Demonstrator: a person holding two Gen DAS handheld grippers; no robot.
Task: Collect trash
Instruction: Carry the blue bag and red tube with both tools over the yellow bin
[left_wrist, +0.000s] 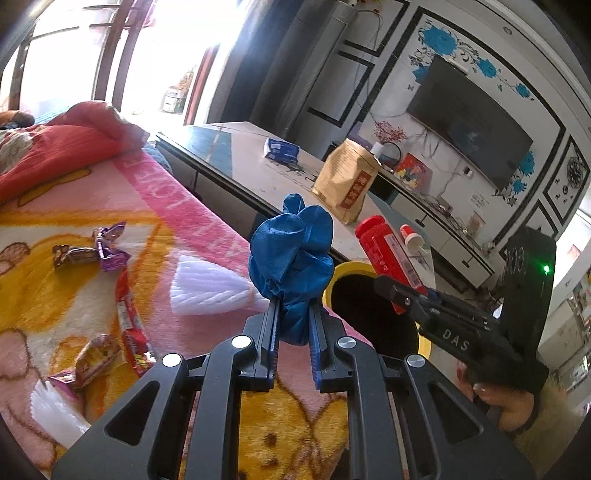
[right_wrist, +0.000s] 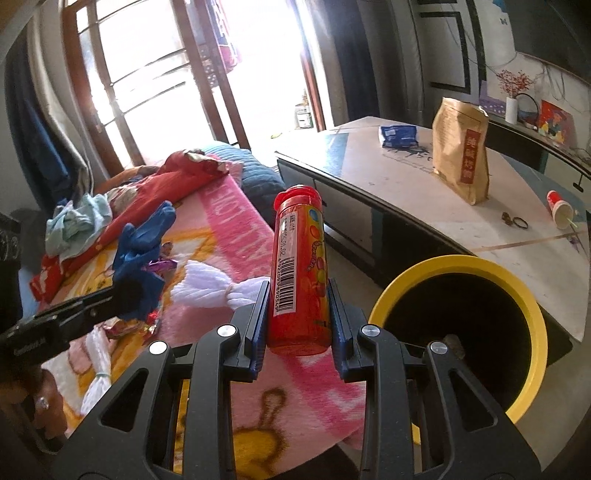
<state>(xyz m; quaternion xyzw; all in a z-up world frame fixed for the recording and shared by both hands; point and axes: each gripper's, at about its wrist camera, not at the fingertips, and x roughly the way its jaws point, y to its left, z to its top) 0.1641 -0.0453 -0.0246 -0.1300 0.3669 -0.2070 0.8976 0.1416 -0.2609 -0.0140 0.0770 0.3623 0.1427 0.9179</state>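
Gripping a crumpled blue glove (left_wrist: 291, 258), the left tool (left_wrist: 293, 314) is clenched on the glove's lower end, with the bulk of it bunching up above the fingertips. The right tool (right_wrist: 298, 306) is grasping a red candy tube (right_wrist: 300, 273) upright between its blue pads (right_wrist: 258, 325), barcode label facing the camera, red cap on top.

Both tools are hovering over the edge of a bed covered with a pink and yellow cartoon blanket (right_wrist: 236, 229). A bin with a yellow rim (right_wrist: 458, 266) and dark inside is standing just beside the bed, to the right of the tube in the right wrist view; in the left wrist view the tube is showing in front of the bin's opening.

Candy wrappers (left_wrist: 107, 247) and a long red wrapper (left_wrist: 129, 321) are lying on the blanket, along with a white tied piece (left_wrist: 210, 288) near the glove. A person's hand (left_wrist: 495, 402) is holding the right tool's grip.

Beyond the bed a desk (right_wrist: 369, 177) is carrying a brown paper bag (right_wrist: 461, 155), a blue packet (right_wrist: 399, 134) and a tipped paper cup (right_wrist: 559, 214).
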